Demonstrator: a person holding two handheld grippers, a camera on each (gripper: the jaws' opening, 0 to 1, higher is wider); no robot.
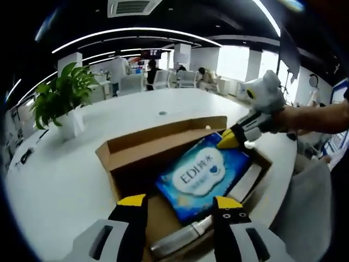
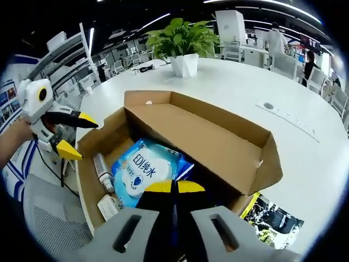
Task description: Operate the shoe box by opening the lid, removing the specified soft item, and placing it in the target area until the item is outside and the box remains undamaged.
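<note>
An open cardboard shoe box [image 1: 112, 158] [image 2: 256, 164] lies on a white round table, its lid folded back. Inside rests a soft blue tissue pack [image 1: 199, 174] [image 2: 143, 169] with a white label. My right gripper [image 2: 174, 186] has its yellow tips pressed together on the pack's near corner; in the left gripper view the right gripper [image 1: 228, 141] meets the pack's far right corner. My left gripper [image 1: 180, 202] is open at the box's near edge, with nothing between its jaws. In the right gripper view the left gripper [image 2: 79, 135] hovers open by the box's left end.
A silvery tube [image 1: 180, 240] [image 2: 102, 172] and a white card [image 1: 246, 183] [image 2: 109, 206] also lie in the box. A potted plant [image 1: 62, 98] [image 2: 182, 41] stands on the table [image 1: 65, 180] [image 2: 305, 147]. A printed sheet [image 2: 272, 215] lies under the box. A grey chair [image 2: 49, 218] sits beside the table.
</note>
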